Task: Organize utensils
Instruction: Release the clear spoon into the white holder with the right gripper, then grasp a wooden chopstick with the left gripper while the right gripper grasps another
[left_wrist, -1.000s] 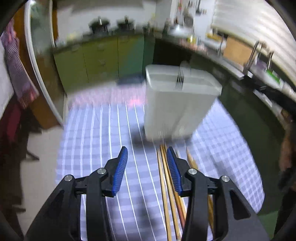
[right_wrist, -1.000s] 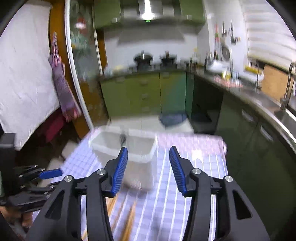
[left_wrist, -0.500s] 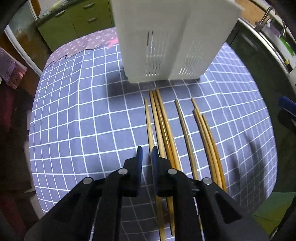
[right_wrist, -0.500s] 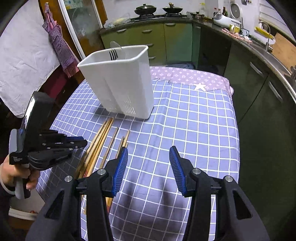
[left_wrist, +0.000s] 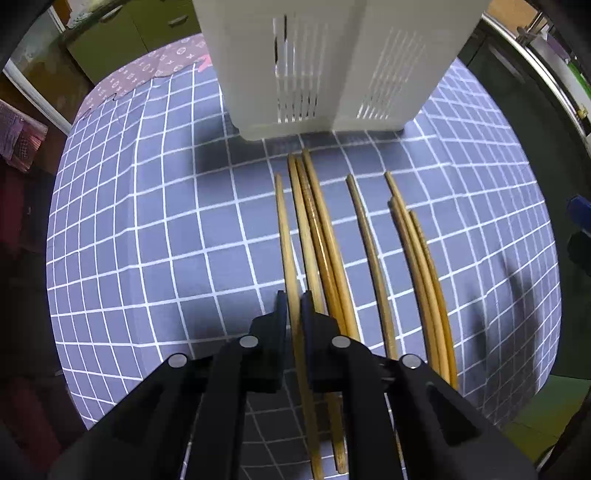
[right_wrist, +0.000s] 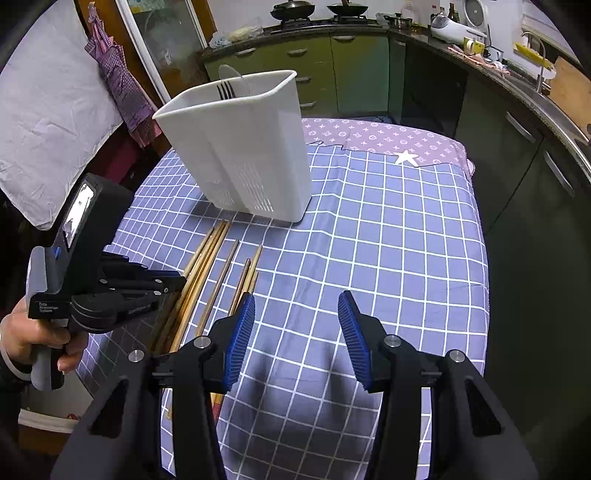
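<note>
Several wooden chopsticks (left_wrist: 369, 243) lie side by side on the blue checked tablecloth (left_wrist: 147, 240), in front of a white slotted utensil holder (left_wrist: 332, 62). My left gripper (left_wrist: 293, 301) is shut on the leftmost chopstick (left_wrist: 286, 236), low on the cloth. In the right wrist view the holder (right_wrist: 243, 147) stands upright with a fork (right_wrist: 225, 90) and a spoon inside, and the chopsticks (right_wrist: 218, 280) lie to its front. My right gripper (right_wrist: 295, 332) is open and empty above the cloth, right of the chopsticks. The left gripper (right_wrist: 173, 282) shows at the left.
The table (right_wrist: 424, 258) has a purple patterned strip (right_wrist: 376, 136) at its far end with a white star. Green kitchen cabinets (right_wrist: 317, 66) and a dark counter (right_wrist: 517, 92) stand behind and to the right. The table edges drop off on the left and right.
My left gripper came down from in front of the holder to the chopsticks and closed on the leftmost one. My right gripper tilted down towards the table and stayed open.
</note>
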